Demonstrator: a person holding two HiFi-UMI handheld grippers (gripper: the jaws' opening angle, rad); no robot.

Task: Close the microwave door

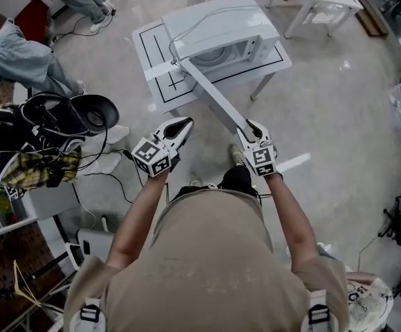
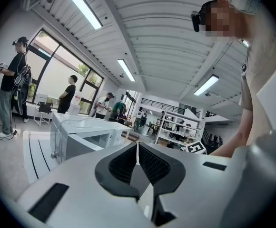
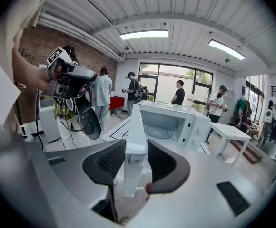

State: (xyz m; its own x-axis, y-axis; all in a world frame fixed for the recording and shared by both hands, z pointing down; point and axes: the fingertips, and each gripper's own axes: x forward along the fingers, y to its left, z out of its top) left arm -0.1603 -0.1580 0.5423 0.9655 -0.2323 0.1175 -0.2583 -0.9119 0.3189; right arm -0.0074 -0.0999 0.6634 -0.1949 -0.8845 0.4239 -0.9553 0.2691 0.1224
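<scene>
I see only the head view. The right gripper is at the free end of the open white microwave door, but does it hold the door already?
Observer: Yes. In the right gripper view, the right gripper is shut on the edge of the white microwave door.
Operator: And the left gripper, does it carry something?
Observer: No. In the left gripper view, the left gripper is shut with nothing in it, and it points toward the white microwave.
</scene>
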